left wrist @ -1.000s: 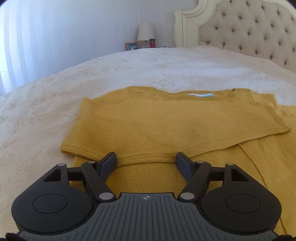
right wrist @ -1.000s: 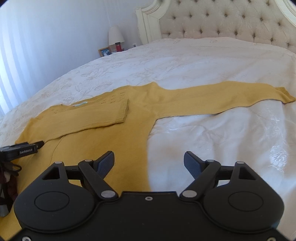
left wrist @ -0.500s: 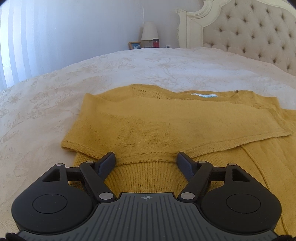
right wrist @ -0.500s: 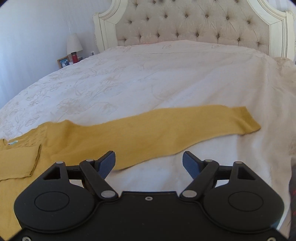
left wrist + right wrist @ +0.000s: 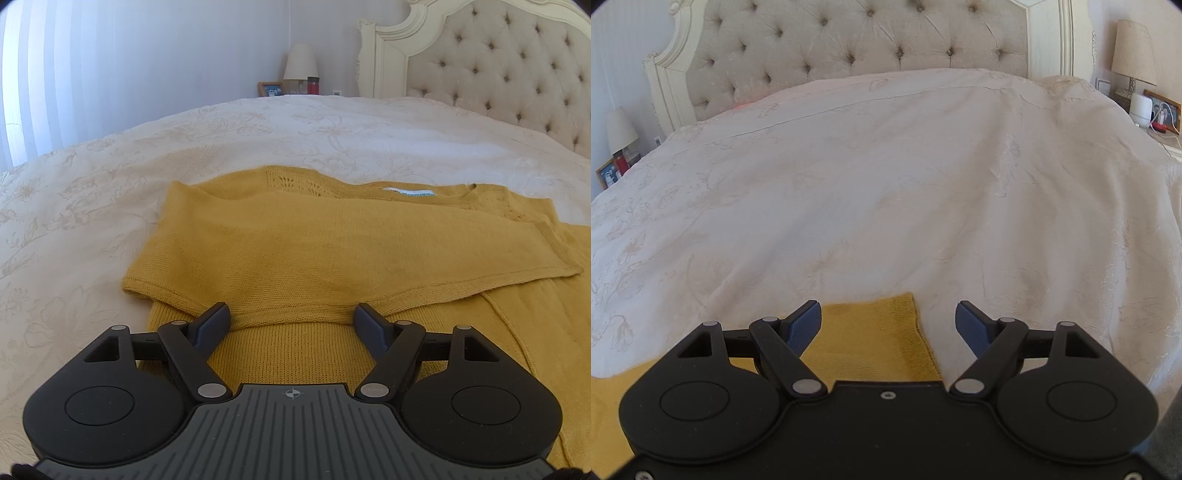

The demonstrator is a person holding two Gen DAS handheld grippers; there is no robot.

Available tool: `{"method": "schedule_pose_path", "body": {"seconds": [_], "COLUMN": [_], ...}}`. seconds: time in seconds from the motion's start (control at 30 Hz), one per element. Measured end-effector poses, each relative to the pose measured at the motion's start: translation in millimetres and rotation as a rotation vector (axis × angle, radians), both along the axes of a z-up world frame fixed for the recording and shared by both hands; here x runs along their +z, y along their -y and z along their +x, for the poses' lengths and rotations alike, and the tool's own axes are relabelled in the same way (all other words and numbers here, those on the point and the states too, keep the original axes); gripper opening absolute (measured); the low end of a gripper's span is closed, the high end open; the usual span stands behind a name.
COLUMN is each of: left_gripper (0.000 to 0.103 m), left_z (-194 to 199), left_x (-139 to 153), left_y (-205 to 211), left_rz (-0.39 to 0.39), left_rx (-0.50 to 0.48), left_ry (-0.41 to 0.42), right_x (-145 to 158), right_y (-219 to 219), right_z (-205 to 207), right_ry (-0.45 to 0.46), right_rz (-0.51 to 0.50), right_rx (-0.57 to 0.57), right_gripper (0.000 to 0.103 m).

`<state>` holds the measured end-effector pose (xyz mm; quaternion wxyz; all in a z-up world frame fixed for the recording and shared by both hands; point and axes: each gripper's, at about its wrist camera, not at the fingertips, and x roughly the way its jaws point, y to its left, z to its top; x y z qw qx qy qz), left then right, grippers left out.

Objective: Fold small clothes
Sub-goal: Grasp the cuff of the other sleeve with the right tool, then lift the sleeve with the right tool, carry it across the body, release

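A mustard-yellow knit sweater (image 5: 332,258) lies flat on the white bedspread (image 5: 110,192), its left sleeve folded across the chest and a blue neck label (image 5: 413,192) showing. My left gripper (image 5: 291,317) hovers open just above the folded sleeve's lower edge, pads apart and holding nothing. In the right wrist view only the cuff end of the other sleeve (image 5: 871,332) shows, stretched out on the bedspread (image 5: 886,184). My right gripper (image 5: 888,319) stands open over that cuff, with the cuff's edge between the spread fingers and no pad pressing on it.
A tufted cream headboard (image 5: 849,44) closes the far side of the bed. Nightstands stand at both sides with lamps (image 5: 300,66) (image 5: 1134,51), picture frames and a red cup (image 5: 312,85). Pale curtains (image 5: 55,74) hang at the left.
The right gripper swept to the right along the outstretched sleeve, from the sweater's body to the cuff end. The left gripper stayed over the folded sleeve.
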<state>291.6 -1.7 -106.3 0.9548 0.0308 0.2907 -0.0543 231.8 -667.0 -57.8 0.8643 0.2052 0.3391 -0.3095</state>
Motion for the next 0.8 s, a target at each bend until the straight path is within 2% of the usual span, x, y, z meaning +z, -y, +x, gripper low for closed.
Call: {"method": "schedule_pose_path", "body": {"seconds": [0.17,0.3,0.33,0.37,0.4,0.47,0.53,0.67,0.7,0.8], "left_gripper": [0.074,0.074,0.074,0.074,0.074,0.074,0.074,0.074,0.074,0.074], "left_z": [0,1,1,1,1,1,2,2,2,2], "left_x": [-1,-1,-1,-1,-1,-1,-1,-1,-1,0], "left_y": [2,2,2,2,2,2,2,2,2,1], "left_rz": [0.014,0.012,0.011,0.011,0.011,0.011,0.013,0.01,0.009,0.01], "left_rx": [0.0,0.001,0.001,0.002,0.002,0.003,0.003,0.003,0.003,0.003], "left_ry": [-0.001,-0.002,-0.003,-0.003,-0.004,-0.004,-0.004,-0.004,-0.005,-0.005], "right_x": [-31,-44,-45,-44,-42,-36,-25,11,21,55], "right_y": [14,10,8,5,4,4,3,-12,-17,-43], "right_z": [-3,-9,-10,-11,-12,-17,-21,-22,-22,-14], "right_ry": [-0.04,0.009,0.007,-0.002,-0.012,-0.011,-0.001,0.019,0.041,0.111], "right_rz": [0.063,0.091,0.08,0.061,0.048,0.049,0.055,0.003,0.006,0.013], "right_rx": [-0.012,-0.001,0.006,0.011,0.011,0.005,0.0,0.023,0.046,0.121], "right_gripper": [0.082,0.081,0.073,0.061,0.054,0.021,0.015,0.01,0.006,0.006]}}
